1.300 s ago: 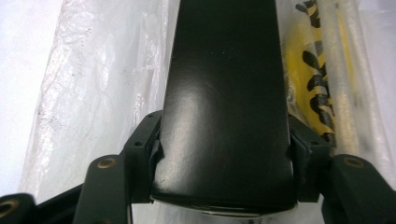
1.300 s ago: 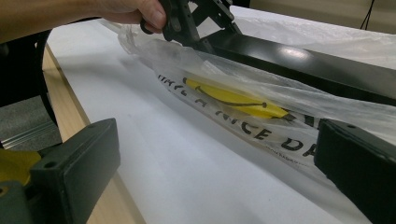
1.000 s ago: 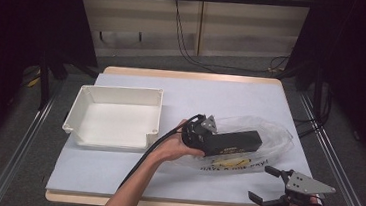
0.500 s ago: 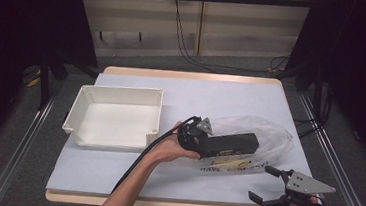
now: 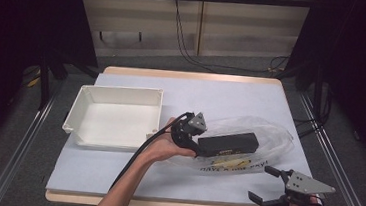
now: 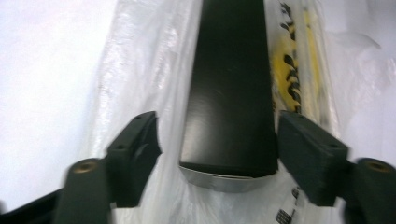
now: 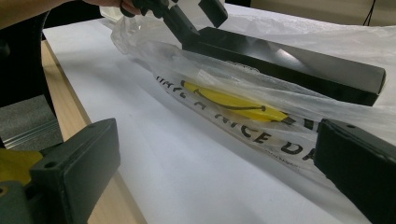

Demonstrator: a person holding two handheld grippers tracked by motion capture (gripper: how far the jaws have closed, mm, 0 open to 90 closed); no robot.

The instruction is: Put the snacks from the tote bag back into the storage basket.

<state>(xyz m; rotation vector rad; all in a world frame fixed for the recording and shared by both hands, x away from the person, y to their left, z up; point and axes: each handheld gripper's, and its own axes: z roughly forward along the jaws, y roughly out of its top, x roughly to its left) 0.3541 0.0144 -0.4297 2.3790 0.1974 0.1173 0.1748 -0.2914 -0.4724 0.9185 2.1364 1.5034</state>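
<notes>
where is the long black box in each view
High view: long black box right of centre, lying on the clear plastic bag.
Left gripper view: centre, between that gripper's jaws.
Right gripper view: upper right.
Shared landmark: the bag's yellow print.

Bench (image 5: pixel 129 178): bare along the near edge and across the far half. Left-centre: white tray (image 5: pixel 114 117), walls raised. Right-centre: black box (image 5: pixel 227 143) on crumpled plastic bag (image 5: pixel 273 136), blocking low passage. Open strip between tray and bag.
</notes>
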